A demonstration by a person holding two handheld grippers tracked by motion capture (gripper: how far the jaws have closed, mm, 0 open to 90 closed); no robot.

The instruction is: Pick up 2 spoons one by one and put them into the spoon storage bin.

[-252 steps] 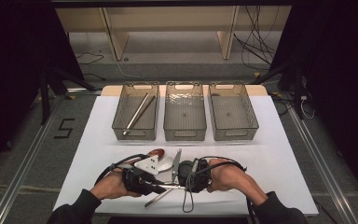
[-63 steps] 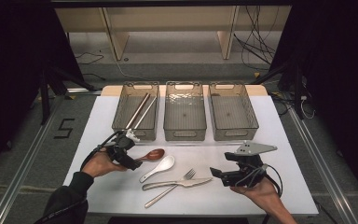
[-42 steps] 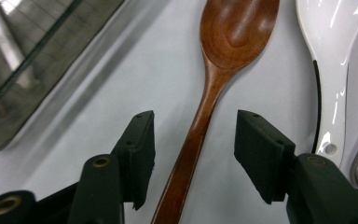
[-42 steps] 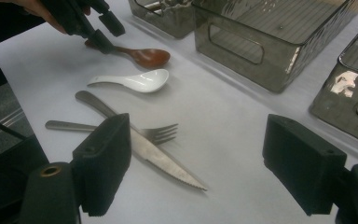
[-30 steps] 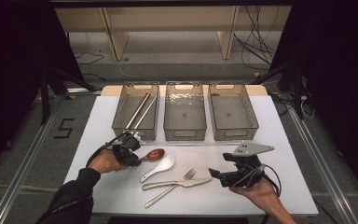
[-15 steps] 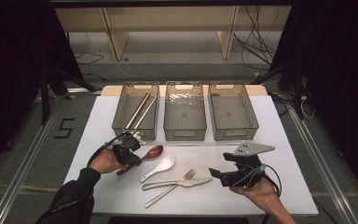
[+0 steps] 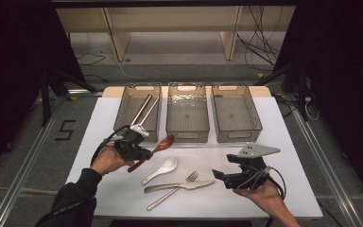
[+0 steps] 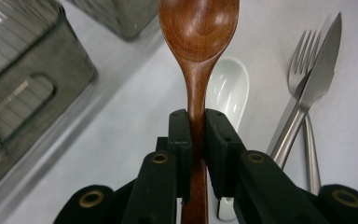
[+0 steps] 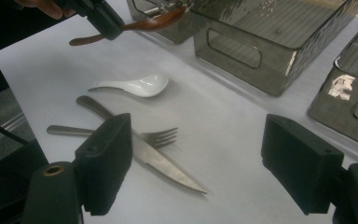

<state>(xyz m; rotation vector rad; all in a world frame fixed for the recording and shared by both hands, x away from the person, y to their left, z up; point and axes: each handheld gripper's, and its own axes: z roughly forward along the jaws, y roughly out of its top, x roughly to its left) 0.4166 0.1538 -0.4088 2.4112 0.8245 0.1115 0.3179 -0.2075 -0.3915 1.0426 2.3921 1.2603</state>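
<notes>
- A white table (image 7: 283,142) stands in a dark room; three clear bins sit side by side along its far edge.
- The left gripper (image 7: 139,152) is clamped on the neck of the wooden spoon (image 8: 196,56), holding it clear of the table near the left bin (image 7: 139,113), probably for sorting.
- The right gripper (image 9: 196,168) is wide open and holds nothing, poised over the knife (image 9: 163,161), which lies across the fork (image 9: 156,136).
- The white ceramic spoon (image 7: 160,169) lies beside them.
</notes>
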